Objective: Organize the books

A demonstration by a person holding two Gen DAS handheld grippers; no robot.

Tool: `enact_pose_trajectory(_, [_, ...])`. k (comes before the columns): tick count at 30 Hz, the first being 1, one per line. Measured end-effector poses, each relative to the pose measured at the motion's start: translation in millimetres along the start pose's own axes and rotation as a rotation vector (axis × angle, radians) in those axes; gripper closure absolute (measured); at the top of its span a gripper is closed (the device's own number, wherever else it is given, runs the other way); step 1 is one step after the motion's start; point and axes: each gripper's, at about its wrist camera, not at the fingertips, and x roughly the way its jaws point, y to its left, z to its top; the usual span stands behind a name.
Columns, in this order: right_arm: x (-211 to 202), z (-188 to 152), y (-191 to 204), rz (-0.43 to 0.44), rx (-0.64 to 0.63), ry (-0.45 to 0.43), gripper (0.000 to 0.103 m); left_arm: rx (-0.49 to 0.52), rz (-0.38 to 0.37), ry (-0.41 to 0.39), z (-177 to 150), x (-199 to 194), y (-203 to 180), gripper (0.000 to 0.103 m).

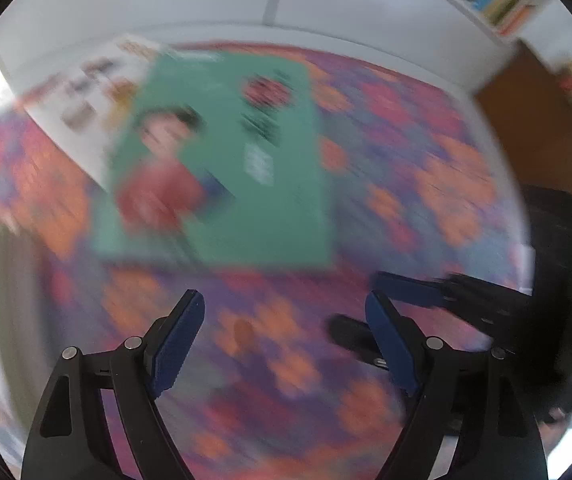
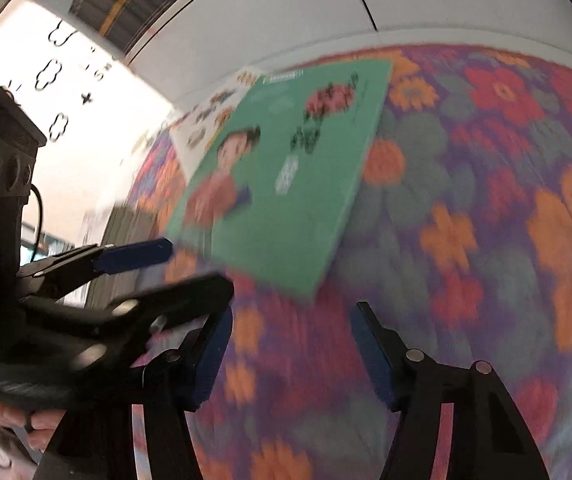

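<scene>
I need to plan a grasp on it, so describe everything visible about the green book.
The green book is a thin, flat paperback-looking volume with a cartoon child in a red top and dark, blurred lettering on its cover. It lies closed, cover up, on the floral cloth, its far corner overlapping a white picture book. Neither claw touches it; both hover short of its near edge.

From the left wrist we look steeply down past the left gripper [image 1: 284, 304] at a green book [image 1: 222, 168] on flowered cloth [image 1: 426, 160]; our right wrist view faces the same book [image 2: 286, 176] close by, from its other side
</scene>
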Motion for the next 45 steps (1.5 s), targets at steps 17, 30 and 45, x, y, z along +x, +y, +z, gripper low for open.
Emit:
enact_pose_trajectory(17, [23,49,-25,-0.048,0.118,-0.120,0.061,-0.037,0.279,-0.176,39,34,64,0.027])
enact_pose_trajectory(30, [5,12,-16,-0.072,0.059,-0.071,0.064,0.078,0.220,-0.120,-35,9,18,0.031])
enact_pose_trajectory(45, [-10,-25,-59,0.209,0.122,0.056,0.063,-0.122,-0.093,-0.012,-43,12,68,0.075])
